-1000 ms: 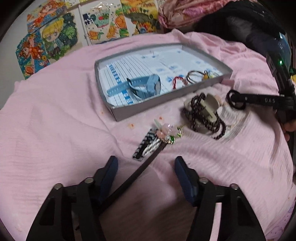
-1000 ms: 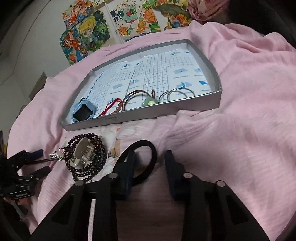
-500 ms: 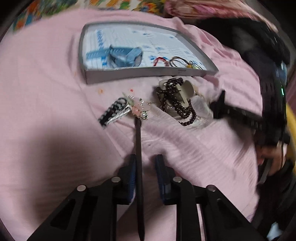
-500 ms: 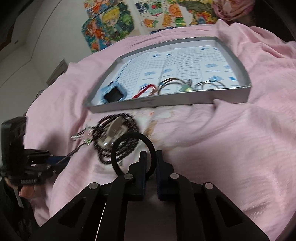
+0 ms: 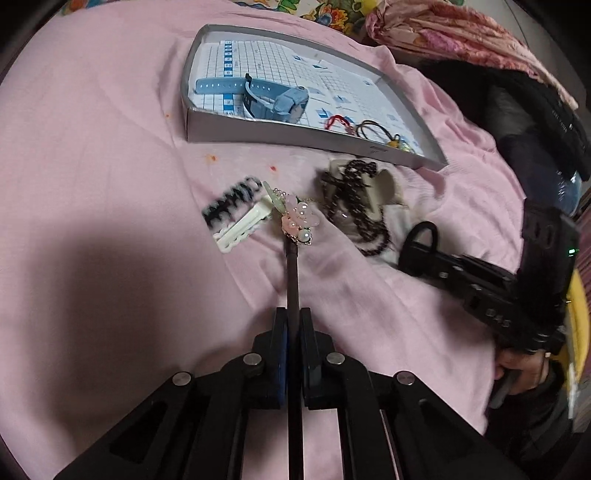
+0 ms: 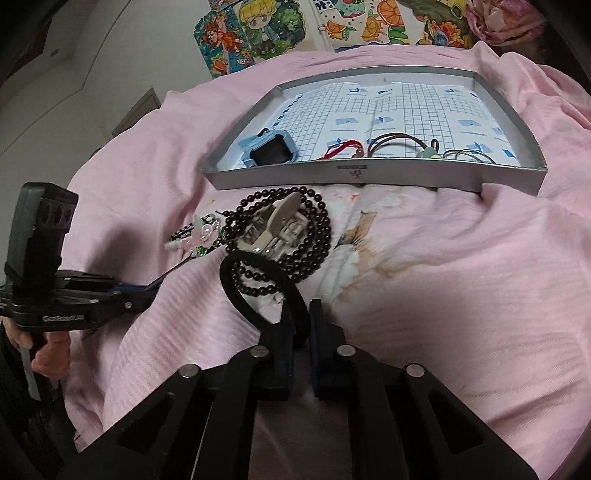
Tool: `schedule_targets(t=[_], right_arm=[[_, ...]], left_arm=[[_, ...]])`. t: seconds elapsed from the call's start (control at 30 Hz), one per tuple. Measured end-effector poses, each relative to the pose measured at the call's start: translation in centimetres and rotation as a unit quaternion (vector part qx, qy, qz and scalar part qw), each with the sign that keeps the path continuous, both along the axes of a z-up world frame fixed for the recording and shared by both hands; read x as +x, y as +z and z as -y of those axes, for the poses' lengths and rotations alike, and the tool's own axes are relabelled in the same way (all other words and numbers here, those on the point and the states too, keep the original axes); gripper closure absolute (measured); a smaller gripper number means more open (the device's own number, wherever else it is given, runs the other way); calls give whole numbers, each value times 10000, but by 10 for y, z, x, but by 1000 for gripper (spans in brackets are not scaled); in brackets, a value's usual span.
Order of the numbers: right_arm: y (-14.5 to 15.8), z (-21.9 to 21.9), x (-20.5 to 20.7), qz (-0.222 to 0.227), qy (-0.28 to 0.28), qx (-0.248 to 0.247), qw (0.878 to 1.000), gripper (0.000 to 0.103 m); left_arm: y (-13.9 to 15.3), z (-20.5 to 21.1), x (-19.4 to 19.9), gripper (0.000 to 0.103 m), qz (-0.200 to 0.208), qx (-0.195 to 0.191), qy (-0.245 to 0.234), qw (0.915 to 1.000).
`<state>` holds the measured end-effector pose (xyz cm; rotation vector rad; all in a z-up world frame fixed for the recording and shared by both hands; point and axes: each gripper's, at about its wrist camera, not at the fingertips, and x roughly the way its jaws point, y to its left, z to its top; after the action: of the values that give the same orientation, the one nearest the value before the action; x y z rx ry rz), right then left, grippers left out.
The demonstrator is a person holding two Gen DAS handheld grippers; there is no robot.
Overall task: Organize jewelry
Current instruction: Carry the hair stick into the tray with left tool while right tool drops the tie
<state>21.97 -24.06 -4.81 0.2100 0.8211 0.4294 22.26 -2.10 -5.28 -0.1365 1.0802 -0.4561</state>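
My left gripper (image 5: 294,323) is shut on the black stem of a hair stick (image 5: 293,273) whose pink flower head (image 5: 297,218) hovers beside a white clip and a black-and-white clip (image 5: 236,210). My right gripper (image 6: 300,314) is shut on a black hair tie (image 6: 255,291); it shows in the left wrist view too (image 5: 421,240). A dark bead bracelet (image 6: 317,236) wraps a beige claw clip (image 6: 280,221) on the pink sheet. The grey tray (image 6: 369,177) beyond holds a blue watch (image 6: 267,147), a red cord and hair ties (image 6: 399,144).
The pink sheet (image 5: 92,184) covers the whole surface, with folds near the tray. Cartoon posters (image 6: 266,33) hang on the wall behind. Dark clothing and floral fabric (image 5: 461,40) lie past the tray's right side. A hand (image 6: 48,350) holds the left gripper's handle.
Both grippers went from open to shut: the left closed on the hair stick's stem and swung it straight, the right closed on the black hair tie and lifted it upright.
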Motion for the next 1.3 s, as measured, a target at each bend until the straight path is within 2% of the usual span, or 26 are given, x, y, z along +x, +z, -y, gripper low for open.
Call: schedule_targets(t=[0.13,0.3,0.53,0.77,0.97,1.13,1.3], right_arm=[[3,-4,-9,100,12,18,9999,97],[11,-4,-20,325,-53,40,9995,98],[28,11,-35,822,-317,253,9958,98],[32,20,-34,953,-504,395,9934,98],[44,32,-24,1212,-737,633,9879,98],[49,45,-9,1391,-951,772,9827,98],[56,68,24,1523,-1300,957,9751,98]], left_arm=[[2,-2,-18,98,-92,-374,53,9992],[10,-10,-39,98,147,-811,299,9961],[29,-5,-54,98,896,-890,344,9914],[43,-4,-61,98,1362,-908,341,9859],[65,3,-43,98,1804,-1102,402,9766],[78,7,-21,98,2007,-1208,465,9711],[101,25,27,98,2267,-1246,527,9645]])
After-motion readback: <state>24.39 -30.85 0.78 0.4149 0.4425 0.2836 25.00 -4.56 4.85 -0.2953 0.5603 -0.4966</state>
